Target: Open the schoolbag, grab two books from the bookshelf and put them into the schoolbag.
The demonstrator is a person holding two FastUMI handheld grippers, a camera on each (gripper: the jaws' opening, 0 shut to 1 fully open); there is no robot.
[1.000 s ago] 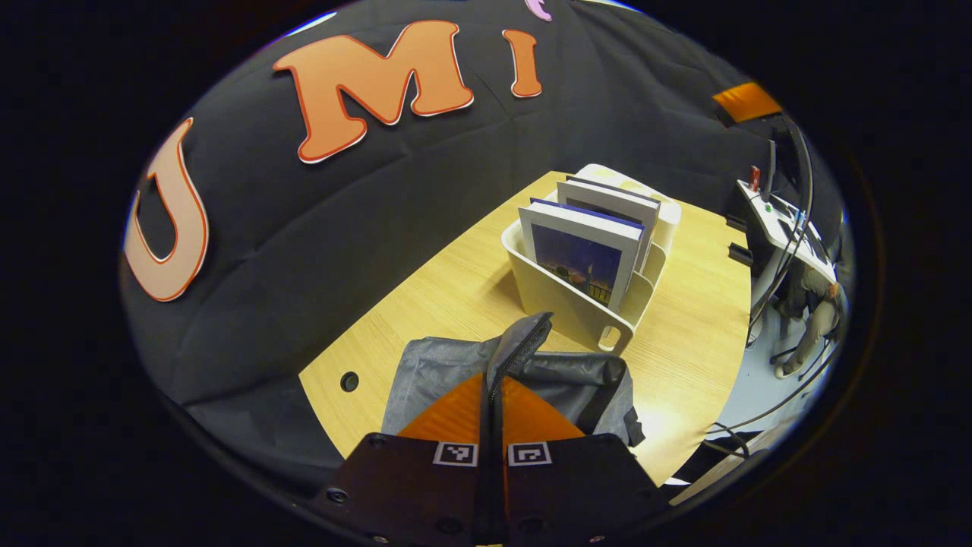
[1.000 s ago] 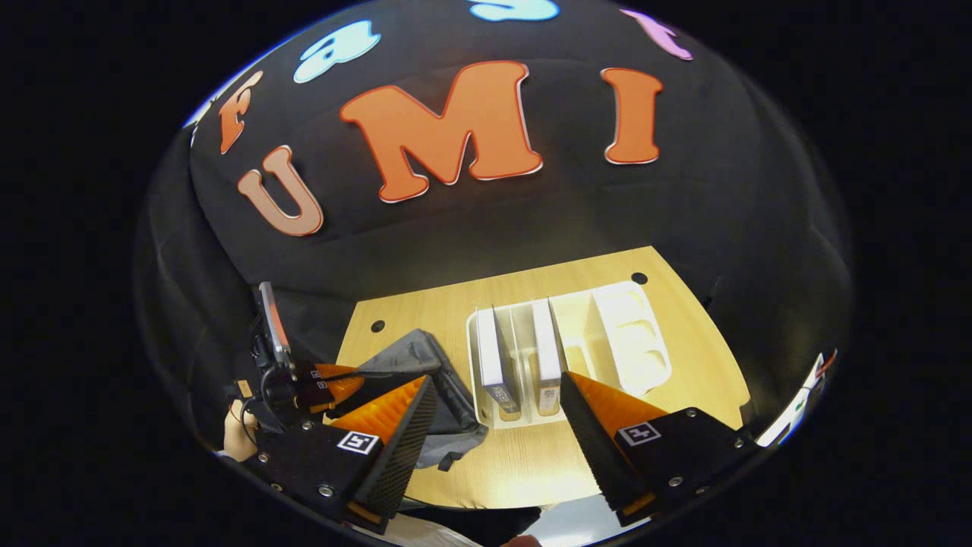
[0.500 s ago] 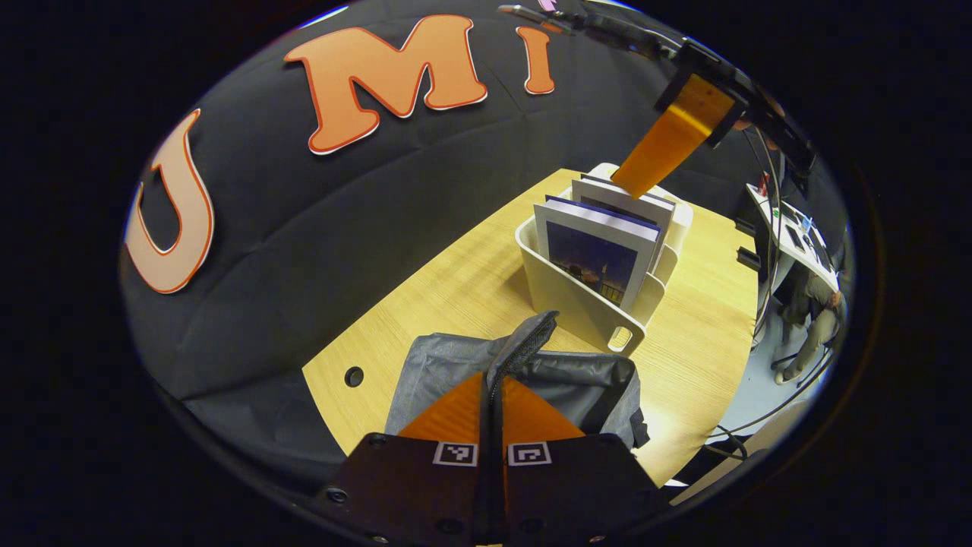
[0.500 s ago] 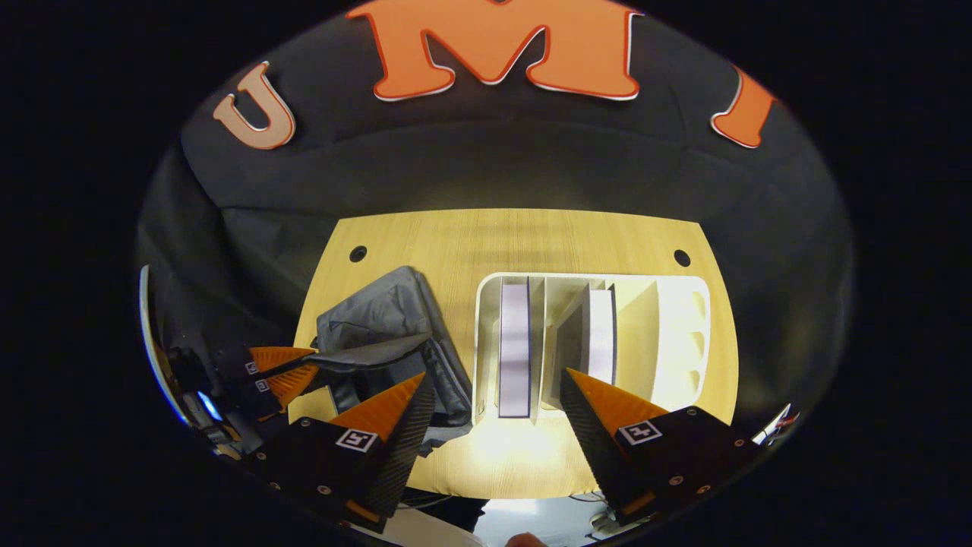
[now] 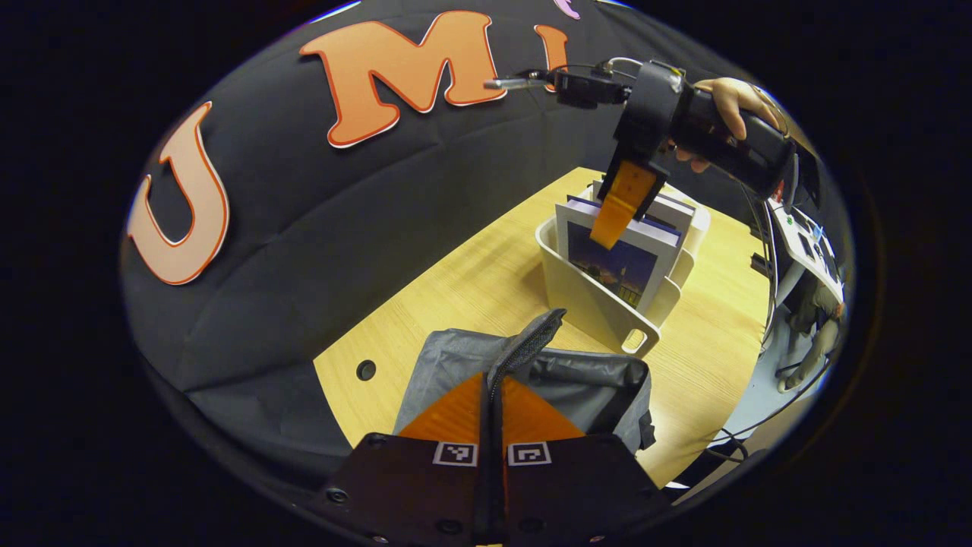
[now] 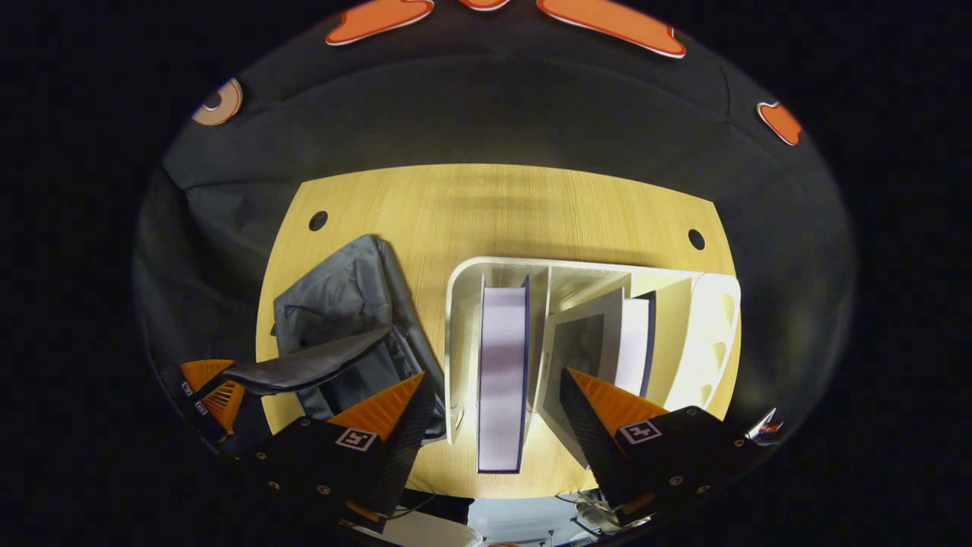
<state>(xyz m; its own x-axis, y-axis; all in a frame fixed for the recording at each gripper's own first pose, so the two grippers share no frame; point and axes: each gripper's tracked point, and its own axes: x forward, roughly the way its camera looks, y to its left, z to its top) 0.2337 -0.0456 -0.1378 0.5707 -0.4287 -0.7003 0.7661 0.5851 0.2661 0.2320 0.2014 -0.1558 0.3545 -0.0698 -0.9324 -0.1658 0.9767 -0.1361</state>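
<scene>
The grey schoolbag lies on the wooden table. My left gripper is shut on the schoolbag's flap and holds it lifted. Behind the bag stands a white bookshelf with two upright books. A hand holds my right gripper just above them. In the right gripper view I look straight down: my right gripper is open, its fingers on either side of the near book. The second book leans one slot further right. The schoolbag and left gripper are at the left.
The table has two cable holes near the black cloth wall. Past the table's right edge are a stand with equipment and cables. The bookshelf's right compartments hold no books.
My right gripper has come down and closer over the bookshelf, still open, so the near book now sits between its fingers. The left gripper keeps the flap raised, barely moving.
</scene>
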